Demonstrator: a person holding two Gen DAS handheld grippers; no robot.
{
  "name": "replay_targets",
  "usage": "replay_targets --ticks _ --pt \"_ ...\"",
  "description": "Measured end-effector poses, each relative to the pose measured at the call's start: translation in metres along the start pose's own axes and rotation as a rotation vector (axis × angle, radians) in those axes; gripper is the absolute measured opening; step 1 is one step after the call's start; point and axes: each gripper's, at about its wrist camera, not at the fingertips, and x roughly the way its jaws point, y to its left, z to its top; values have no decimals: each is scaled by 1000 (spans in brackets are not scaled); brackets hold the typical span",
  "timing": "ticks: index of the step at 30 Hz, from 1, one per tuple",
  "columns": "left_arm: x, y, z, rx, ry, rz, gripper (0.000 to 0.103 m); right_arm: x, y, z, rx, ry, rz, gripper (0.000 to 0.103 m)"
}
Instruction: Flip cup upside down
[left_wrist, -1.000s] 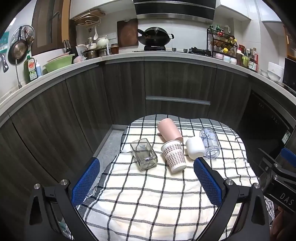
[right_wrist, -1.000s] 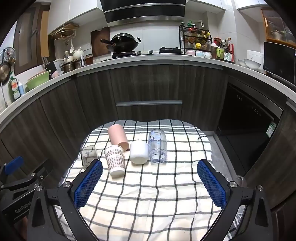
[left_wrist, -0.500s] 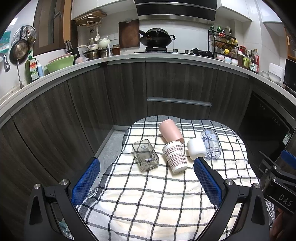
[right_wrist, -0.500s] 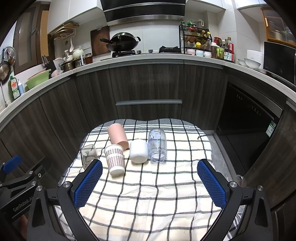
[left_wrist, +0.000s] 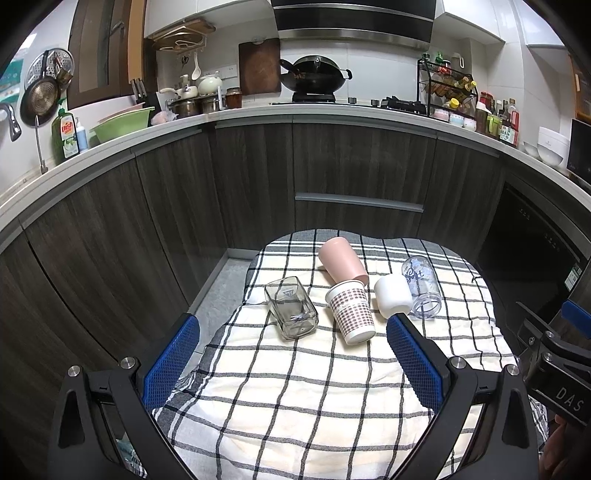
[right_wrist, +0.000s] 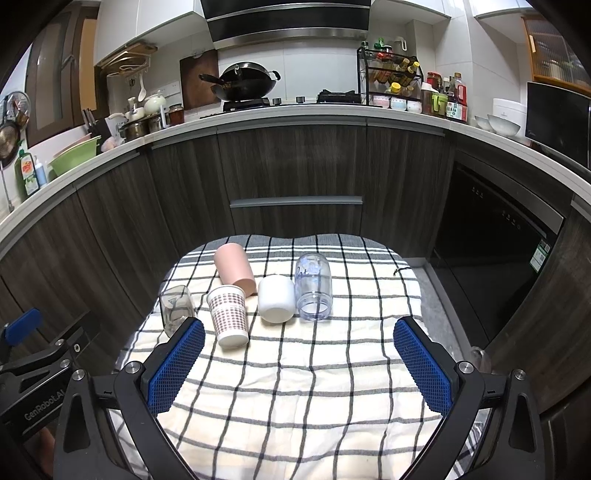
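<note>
Several cups lie on their sides on a checked cloth (left_wrist: 295, 387) (right_wrist: 295, 387): a square clear glass (left_wrist: 291, 313) (right_wrist: 176, 309), a dotted paper cup (left_wrist: 351, 311) (right_wrist: 228, 314), a pink cup (left_wrist: 341, 260) (right_wrist: 234, 267), a white cup (left_wrist: 392, 296) (right_wrist: 276, 303) and a clear plastic cup (left_wrist: 422, 286) (right_wrist: 313, 290). My left gripper (left_wrist: 291, 360) is open and empty, short of the cups. My right gripper (right_wrist: 299, 363) is open and empty, also short of them.
Dark wood cabinets (left_wrist: 332, 173) curve behind the cloth-covered surface, with a worktop carrying a wok (left_wrist: 314, 75), pots and a spice rack (right_wrist: 391, 79). A dark dishwasher front (right_wrist: 491, 236) stands at the right. The right gripper's body shows in the left wrist view (left_wrist: 554, 369).
Both grippers have drifted slightly; the cups keep their places. Both jaws stay open.
</note>
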Motion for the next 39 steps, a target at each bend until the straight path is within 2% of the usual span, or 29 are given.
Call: replay_targets --ticks 39 --pt "6 -2 -6 1 17 -3 103 7 -3 -6 10 17 -4 102"
